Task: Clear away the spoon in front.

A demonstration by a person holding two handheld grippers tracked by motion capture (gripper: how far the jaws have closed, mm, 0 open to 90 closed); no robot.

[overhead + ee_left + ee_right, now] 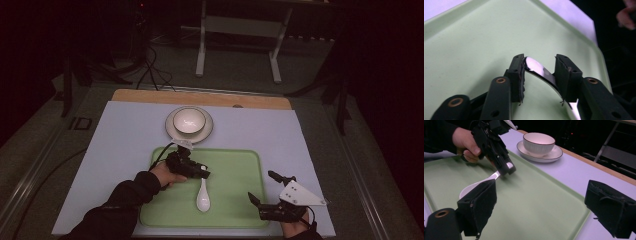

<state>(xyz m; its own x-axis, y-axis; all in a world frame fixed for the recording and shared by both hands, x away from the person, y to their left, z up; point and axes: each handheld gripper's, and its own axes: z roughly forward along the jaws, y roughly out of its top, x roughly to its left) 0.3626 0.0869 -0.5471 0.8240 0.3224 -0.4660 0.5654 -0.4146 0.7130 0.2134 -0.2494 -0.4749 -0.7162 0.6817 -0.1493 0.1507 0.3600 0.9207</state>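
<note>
The white glazed soup spoon (202, 196) lies on the flat green plastic tray (240, 210), w/ its handle end between the left gripper (204, 174) jaws. They sit close on both sides of the handle but look a bit apart, so can't tell if they pinch yet. Spoon looks light, hard, slippery & could chip if dropped; best hold is the thin handle. Right gripper (262, 186) waits near the tray's right edge, jaws wide apart, holding nothing. White bowl (188, 120) on a saucer (207, 131) sits beyond, on the pale blue mat (125, 130). Room is dark.
</note>
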